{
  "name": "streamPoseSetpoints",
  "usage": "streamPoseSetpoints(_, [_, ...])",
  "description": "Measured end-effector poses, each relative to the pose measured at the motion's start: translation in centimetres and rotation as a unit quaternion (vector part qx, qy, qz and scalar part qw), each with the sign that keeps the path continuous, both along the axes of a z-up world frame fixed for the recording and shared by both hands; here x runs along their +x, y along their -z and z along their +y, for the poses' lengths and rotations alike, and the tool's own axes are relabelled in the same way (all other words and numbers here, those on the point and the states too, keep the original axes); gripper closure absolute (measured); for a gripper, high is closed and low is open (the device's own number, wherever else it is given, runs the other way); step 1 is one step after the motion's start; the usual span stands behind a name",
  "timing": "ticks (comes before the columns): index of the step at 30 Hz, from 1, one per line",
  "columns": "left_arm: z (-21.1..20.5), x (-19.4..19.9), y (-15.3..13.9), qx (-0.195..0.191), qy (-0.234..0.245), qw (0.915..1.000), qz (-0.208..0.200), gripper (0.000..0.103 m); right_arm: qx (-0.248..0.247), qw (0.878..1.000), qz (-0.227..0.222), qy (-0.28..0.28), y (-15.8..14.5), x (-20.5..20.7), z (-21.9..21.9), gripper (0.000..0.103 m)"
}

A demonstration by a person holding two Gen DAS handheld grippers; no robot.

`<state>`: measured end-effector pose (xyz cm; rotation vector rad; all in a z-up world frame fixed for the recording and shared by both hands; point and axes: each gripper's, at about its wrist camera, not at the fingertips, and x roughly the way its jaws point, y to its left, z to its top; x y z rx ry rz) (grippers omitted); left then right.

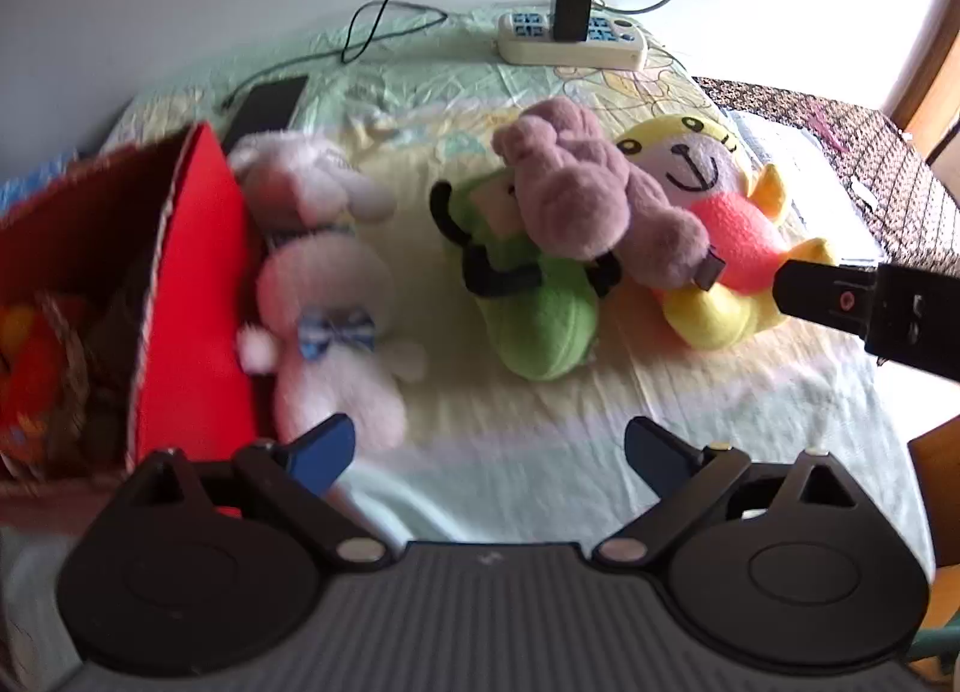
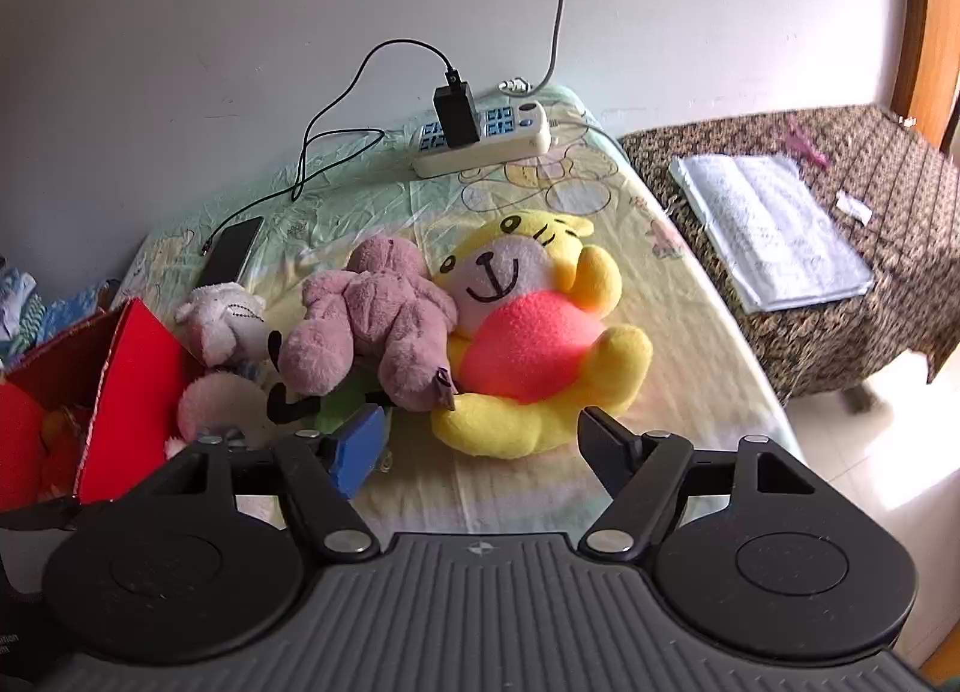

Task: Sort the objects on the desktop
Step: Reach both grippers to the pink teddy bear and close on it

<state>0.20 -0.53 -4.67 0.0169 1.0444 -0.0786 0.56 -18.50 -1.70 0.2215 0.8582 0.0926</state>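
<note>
Left wrist view: left gripper point(image 1: 489, 449), fingers apart and empty, faces a white plush point(image 1: 336, 332) beside a red box point(image 1: 198, 296); a green plush point(image 1: 534, 314) shows clearly.

Right wrist view: right gripper point(image 2: 480, 446), fingers apart, faces a yellow bear point(image 2: 528, 344) under a mauve plush point(image 2: 372, 320); a folded paper point(image 2: 774, 230) lies on a side table point(image 2: 888, 296).

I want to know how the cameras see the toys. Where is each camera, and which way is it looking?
Left wrist: sits on the left tool, looks across the table at the white plush, green plush and red box; its open blue-tipped fingers show, and the right tool enters from the right.
Right wrist: sits on the right tool, looks at the yellow plush and purple plush; its open fingers show.
Shared: the plush toys, red box, power strip and phone.
</note>
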Motion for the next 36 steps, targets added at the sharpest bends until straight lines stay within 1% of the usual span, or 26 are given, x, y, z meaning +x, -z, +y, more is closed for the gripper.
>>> streamPoseSetpoints(1, [0.0,0.4,-0.2,0.003,0.002,1.0000,-0.001,0.006,0.007,1.000,0.005,0.001,0.1,0.2,0.0,0.032])
streamPoseSetpoints(4, [0.3,1.3,-1.1,-0.001,0.012,0.9999,-0.008,0.003,0.021,1.000,0.007,-0.002,-0.1,0.5,0.4,0.033])
streamPoseSetpoints(8, [0.6,2.5,-2.5,-0.013,0.033,0.9991,-0.025,0.001,0.046,0.999,-0.013,-0.003,-1.0,0.9,0.2,0.035])
streamPoseSetpoints(11, [0.2,3.5,-3.0,-0.012,0.043,0.9984,-0.034,0.002,0.054,0.998,-0.029,-0.006,-1.4,1.7,-0.1,0.040])
streamPoseSetpoints(12, [0.1,4.0,-3.1,-0.022,0.048,0.9982,-0.030,0.003,0.059,0.998,-0.033,-0.009,-1.5,2.1,-0.3,0.045])
streamPoseSetpoints(13, [0.1,4.4,-3.2,-0.038,0.051,0.9977,-0.024,0.009,0.066,0.997,-0.036,-0.012,-1.6,2.4,-0.5,0.050])
streamPoseSetpoints(14, [-0.1,4.9,-3.3,-0.049,0.051,0.9973,-0.020,0.014,0.074,0.997,-0.036,-0.013,-1.6,2.9,-0.8,0.051])
streamPoseSetpoints(15, [-0.5,5.3,-3.4,-0.051,0.051,0.9972,-0.020,0.020,0.082,0.996,-0.035,-0.016,-1.5,3.4,-1.1,0.052])
streamPoseSetpoints(17, [-1.5,6.1,-3.3,-0.030,0.046,0.9980,-0.031,0.018,0.106,0.994,-0.026,-0.021,-1.0,4.7,-2.0,0.054])
streamPoseSetpoints(18, [-2.0,6.3,-3.0,-0.024,0.046,0.9981,-0.034,0.010,0.120,0.992,-0.019,-0.026,-0.7,5.4,-2.4,0.055])
streamPoseSetpoints(19, [-2.3,6.8,-2.7,-0.022,0.042,0.9984,-0.029,0.004,0.133,0.991,-0.012,-0.030,-0.4,6.1,-2.8,0.058])
streamPoseSetpoints(20, [-2.5,7.2,-2.4,-0.027,0.033,0.9989,-0.018,0.004,0.141,0.989,-0.004,-0.034,-0.1,6.7,-3.1,0.059])
streamPoseSetpoints(21, [-2.6,7.6,-2.0,-0.037,0.028,0.9989,-0.010,0.007,0.149,0.988,0.004,-0.043,0.2,7.3,-3.3,0.059])
streamPoseSetpoints(22, [-2.6,7.9,-1.8,-0.044,0.023,0.9988,-0.006,0.012,0.156,0.986,0.009,-0.052,0.4,7.7,-3.5,0.060])
streamPoseSetpoints(23, [-2.7,8.2,-1.5,-0.044,0.016,0.9989,-0.003,0.017,0.160,0.985,0.014,-0.060,0.7,8.1,-3.6,0.060])
streamPoseSetpoints(24, [-2.8,8.4,-1.2,-0.041,0.008,0.9991,0.002,0.024,0.162,0.984,0.020,-0.068,1.0,8.4,-3.6,0.060])
streamPoseSetpoints(27, [-2.7,8.9,-0.4,-0.044,-0.013,0.9989,0.006,0.026,0.174,0.980,0.038,-0.092,2.2,9.4,-3.6,0.060])
streamPoseSetpoints(29, [-2.8,9.2,0.3,-0.039,-0.023,0.9989,0.013,0.037,0.179,0.977,0.050,-0.104,3.2,9.9,-3.4,0.060])
streamPoseSetpoints(30, [-2.9,9.3,0.7,-0.038,-0.025,0.9988,0.021,0.048,0.180,0.976,0.058,-0.110,3.6,10.1,-3.3,0.060])
streamPoseSetpoints(31, [-3.0,9.4,1.0,-0.041,-0.025,0.9984,0.028,0.057,0.181,0.975,0.064,-0.115,4.0,10.3,-3.2,0.060])
streamPoseSetpoints(32, [-3.0,9.4,1.3,-0.044,-0.028,0.9981,0.033,0.059,0.184,0.973,0.070,-0.121,4.3,10.6,-3.2,0.060])
streamPoseSetpoints(33, [-3.0,9.4,1.5,-0.043,-0.031,0.9979,0.035,0.063,0.185,0.972,0.074,-0.126,4.6,10.8,-3.1,0.060])
streamPoseSetpoints(36, [-2.9,9.5,1.5,-0.038,-0.041,0.9980,0.027,0.071,0.196,0.967,0.085,-0.138,5.5,11.6,-2.9,0.060])
